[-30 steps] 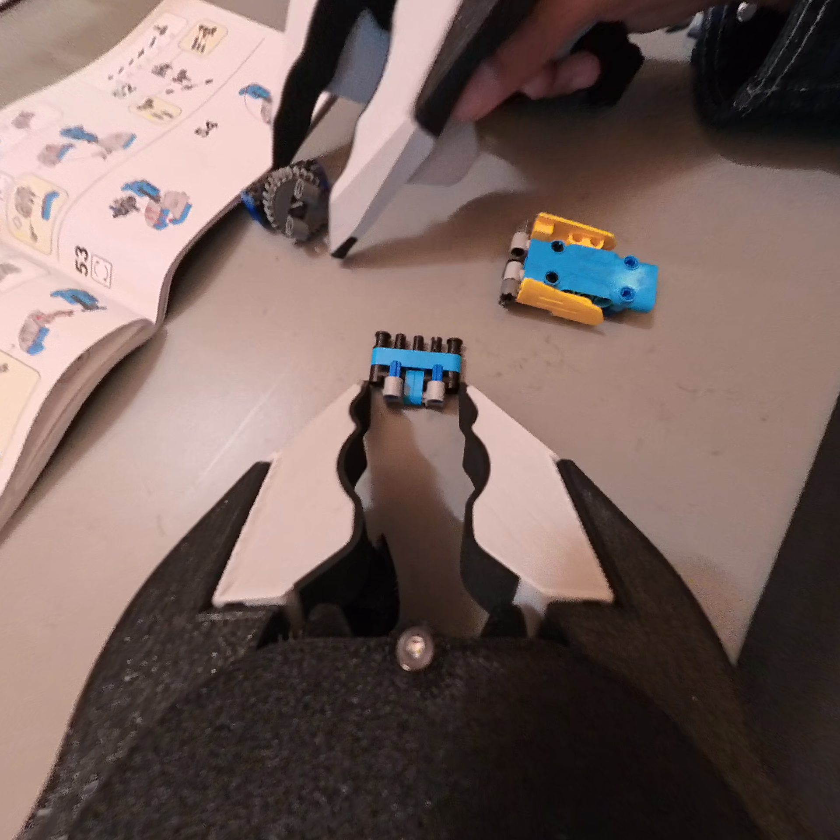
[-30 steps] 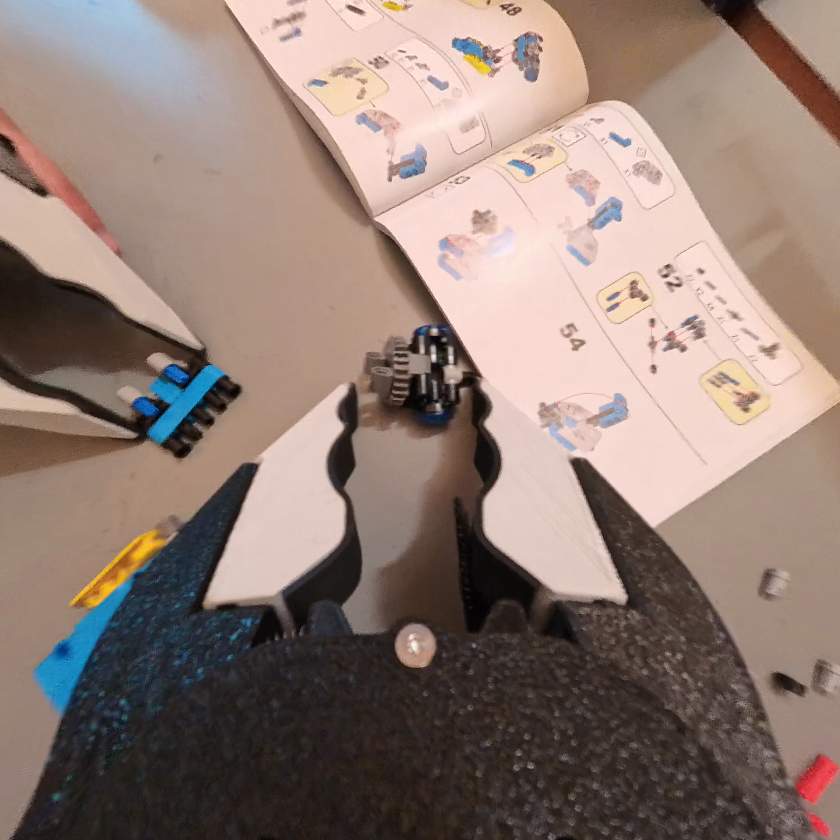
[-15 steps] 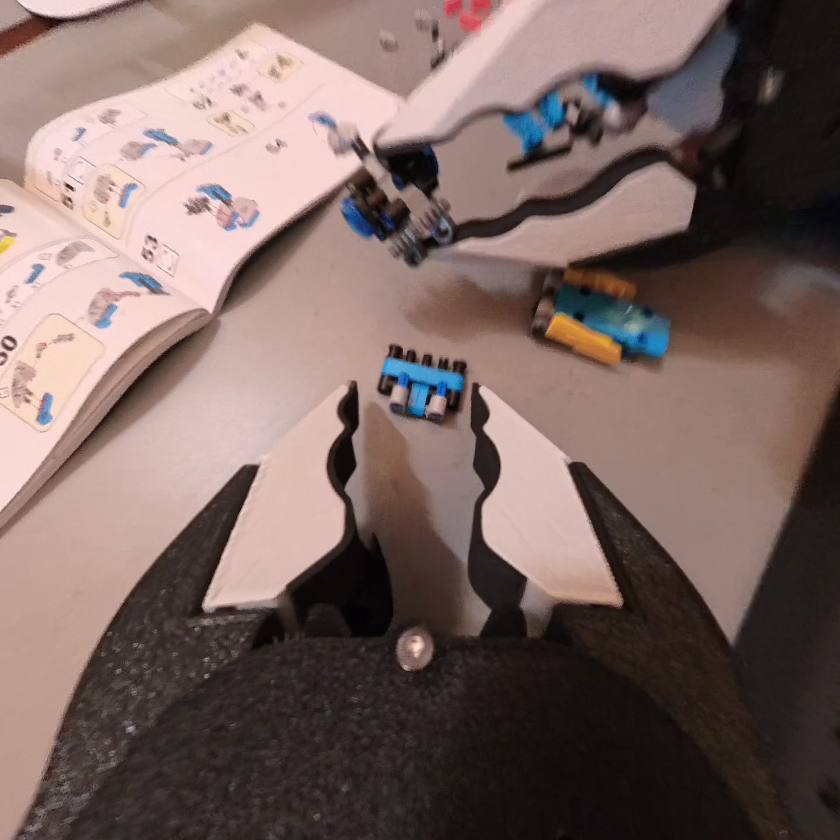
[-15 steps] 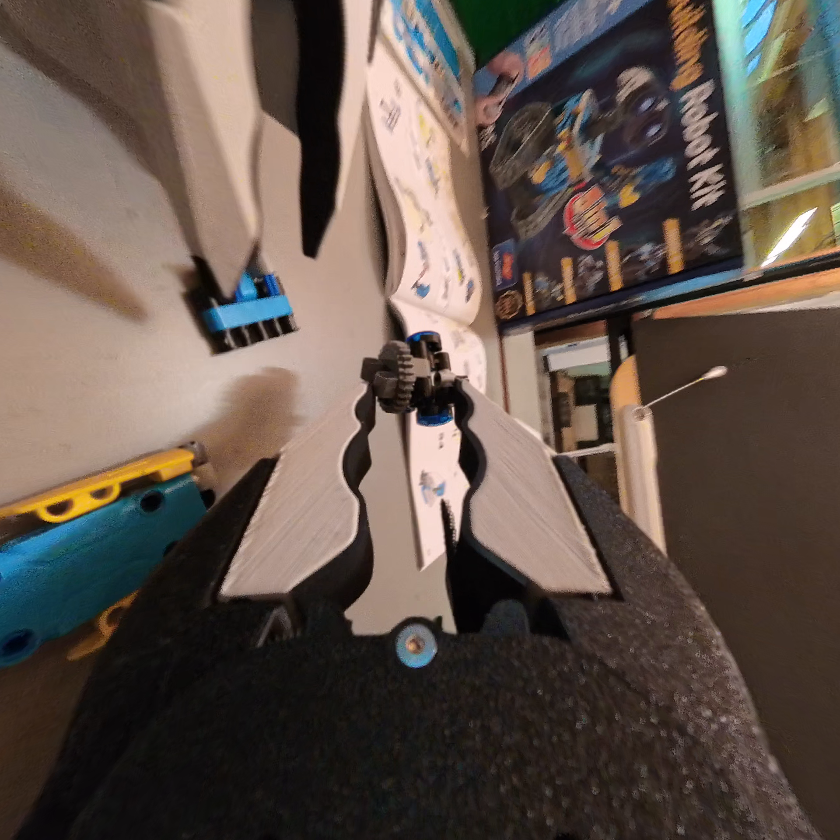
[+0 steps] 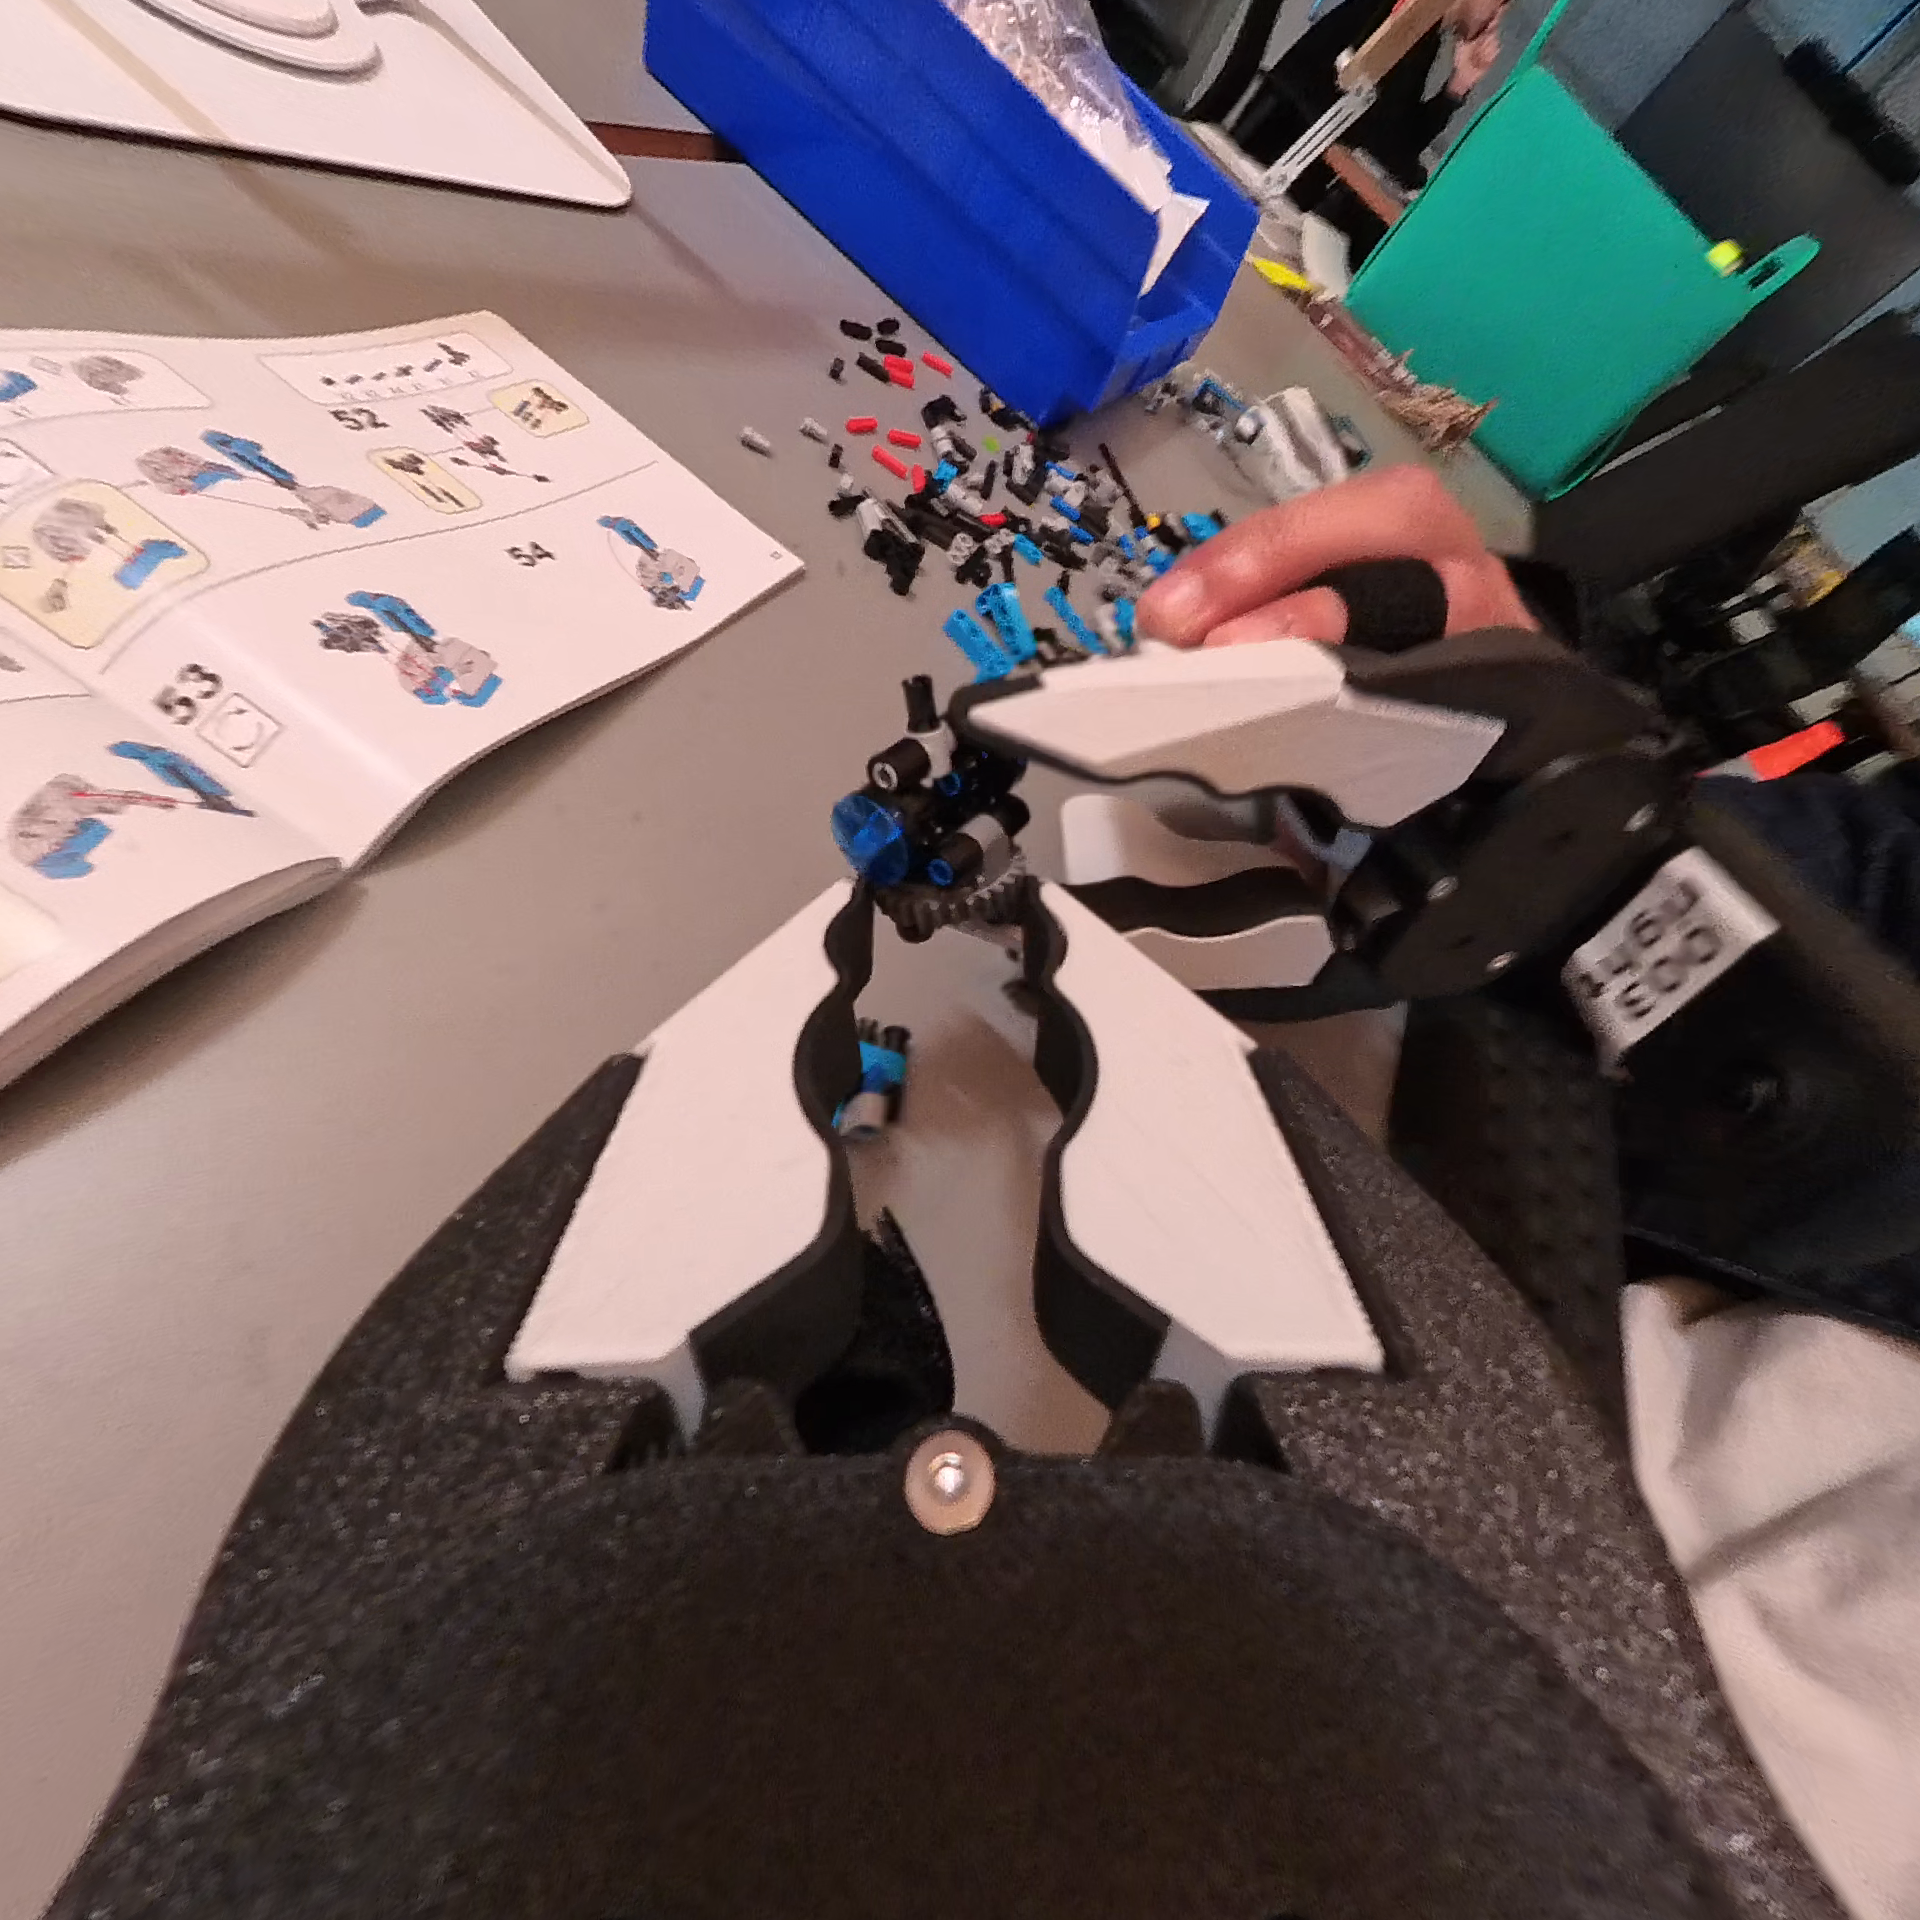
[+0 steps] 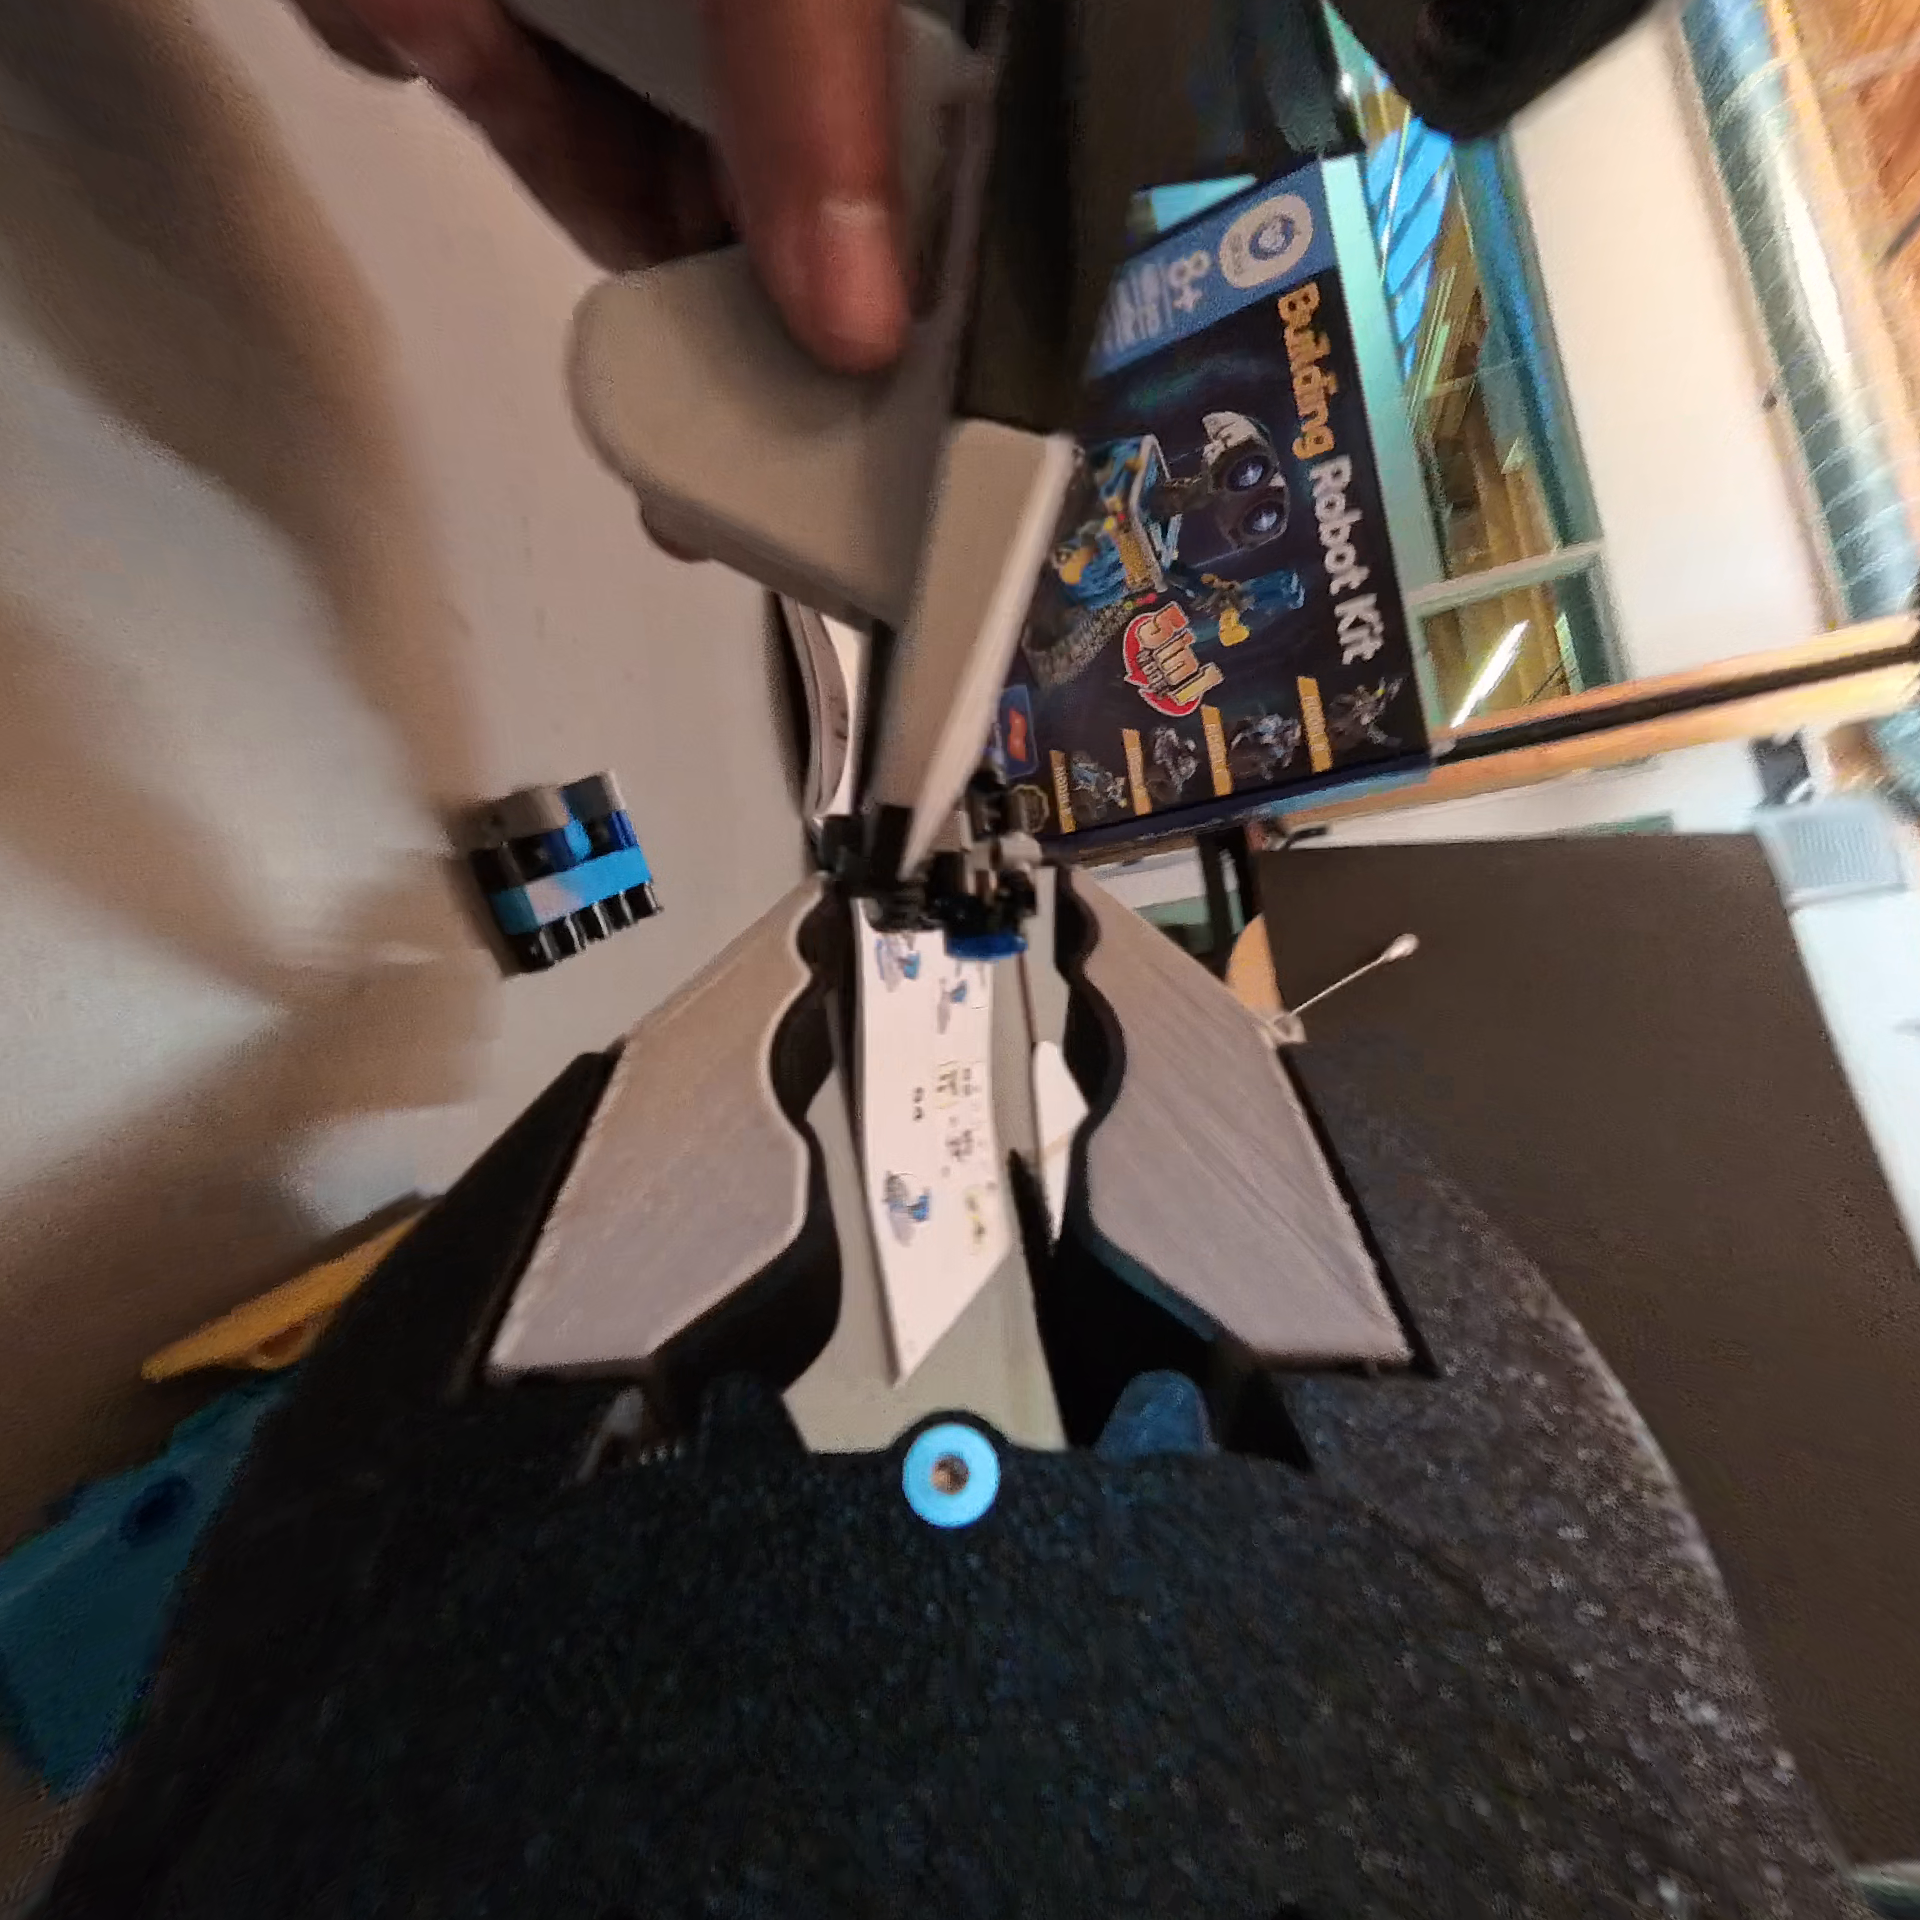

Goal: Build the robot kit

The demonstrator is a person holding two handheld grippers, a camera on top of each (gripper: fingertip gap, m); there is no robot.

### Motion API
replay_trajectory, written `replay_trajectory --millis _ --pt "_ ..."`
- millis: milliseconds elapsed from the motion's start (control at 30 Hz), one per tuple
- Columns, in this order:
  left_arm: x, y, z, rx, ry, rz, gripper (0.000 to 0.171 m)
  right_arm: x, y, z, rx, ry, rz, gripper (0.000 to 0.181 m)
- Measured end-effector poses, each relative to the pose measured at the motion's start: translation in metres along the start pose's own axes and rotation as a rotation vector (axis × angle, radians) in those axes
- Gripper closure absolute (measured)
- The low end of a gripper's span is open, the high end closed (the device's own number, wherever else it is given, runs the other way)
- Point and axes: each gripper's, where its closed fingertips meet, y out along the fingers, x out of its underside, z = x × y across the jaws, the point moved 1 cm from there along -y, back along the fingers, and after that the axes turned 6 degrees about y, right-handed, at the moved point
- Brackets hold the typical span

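While the small gear assembly (image 5: pixel 940 831) is above the grey counter (image 5: pixel 312 1143), the right gripper (image 5: pixel 987 790) has its fingers clamped on it, and the left gripper (image 5: pixel 943 920) has its fingertips at the gear's sides; if they press it, I cannot tell. Below lies a blue pin piece (image 5: pixel 873 1075). Further away are the open instruction booklet (image 5: pixel 343 582), loose parts (image 5: pixel 987 499) and a blue bin (image 5: pixel 956 197).

Gear assembly (image 5: pixel 940 831) now between both grippers' jaws.
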Motion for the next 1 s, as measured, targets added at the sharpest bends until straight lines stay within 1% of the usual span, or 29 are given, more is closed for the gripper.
replay_trajectory --millis 33,67,100,133,200,233,267,300,333,367,400,433,500,533,567,633,667,700,833,867,900,933,1000 --pt "0.001 -0.001 -0.004 -0.033 0.044 -0.009 0.143 0.003 0.0 0.001 -0.022 0.086 -0.003 0.135" --pt "0.001 -0.003 -0.008 -0.081 0.108 -0.012 0.143 0.007 -0.001 -0.002 -0.091 0.197 -0.013 0.126" --pt "0.0 -0.006 -0.013 -0.138 0.195 -0.02 0.144 0.01 -0.002 -0.002 -0.177 0.354 -0.023 0.117" --pt "0.0 -0.008 -0.014 -0.185 0.294 -0.028 0.144 0.012 -0.004 -0.003 -0.293 0.545 -0.024 0.109" --pt "-0.002 -0.01 -0.01 -0.252 0.464 -0.026 0.144 0.012 -0.007 0.002 -0.5 0.957 -0.012 0.1" --pt "-0.001 -0.008 -0.009 -0.282 0.52 -0.036 0.144 0.012 -0.007 0.006 -0.59 1.151 -0.003 0.1" --pt "0.001 -0.006 -0.008 -0.312 0.572 -0.051 0.144 0.009 -0.008 0.007 -0.693 1.311 0.016 0.11" --pt "0.003 -0.002 -0.007 -0.344 0.622 -0.069 0.144 0.004 -0.01 0.005 -0.785 1.412 0.031 0.123" --pt "0.005 0.001 -0.007 -0.37 0.661 -0.088 0.144 0.004 -0.009 0.003 -0.806 1.466 0.008 0.126" --pt "0.006 0.004 -0.006 -0.392 0.687 -0.101 0.143 0.011 -0.006 -0.001 -0.775 1.488 -0.052 0.128" --pt "0.006 0.007 -0.006 -0.414 0.707 -0.111 0.143 0.011 -0.006 -0.008 -0.78 1.478 -0.089 0.13" --pt "0.008 0.008 -0.007 -0.44 0.73 -0.136 0.144 0.01 -0.008 -0.017 -0.805 1.452 -0.123 0.127" --pt "0.011 0.011 -0.012 -0.502 0.804 -0.175 0.144 0.014 -0.006 -0.021 -0.752 1.451 -0.181 0.132" --pt "0.011 0.012 -0.01 -0.507 0.837 -0.181 0.144 0.016 -0.005 -0.019 -0.726 1.475 -0.192 0.142" --pt "0.011 0.013 -0.007 -0.51 0.862 -0.18 0.144 0.016 -0.004 -0.018 -0.709 1.493 -0.194 0.143" --pt "0.01 0.015 -0.004 -0.527 0.907 -0.187 0.144 0.017 -0.004 -0.022 -0.697 1.487 -0.217 0.136" --pt "0.011 0.016 -0.002 -0.526 0.921 -0.19 0.144 0.016 -0.004 -0.024 -0.703 1.493 -0.221 0.137" --pt "0.011 0.017 0.0 -0.522 0.92 -0.187 0.143 0.012 -0.005 -0.028 -0.727 1.505 -0.221 0.144" --pt "0.019 0.021 0.0 -0.489 0.848 -0.202 0.143 0.016 -0.006 -0.034 -0.747 1.499 -0.309 0.145" --pt "0.024 0.02 -0.004 -0.473 0.811 -0.226 0.144 0.024 -0.005 -0.033 -0.717 1.481 -0.357 0.146" --pt "0.031 0.017 -0.008 -0.45 0.768 -0.247 0.137 0.033 -0.005 -0.031 -0.689 1.444 -0.4 0.146" --pt "0.036 0.013 -0.011 -0.403 0.72 -0.25 0.136 0.042 -0.007 -0.031 -0.694 1.408 -0.457 0.146" --pt "0.042 0.003 -0.015 -0.282 0.613 -0.244 0.135 0.05 -0.015 -0.036 -0.772 1.35 -0.569 0.146"
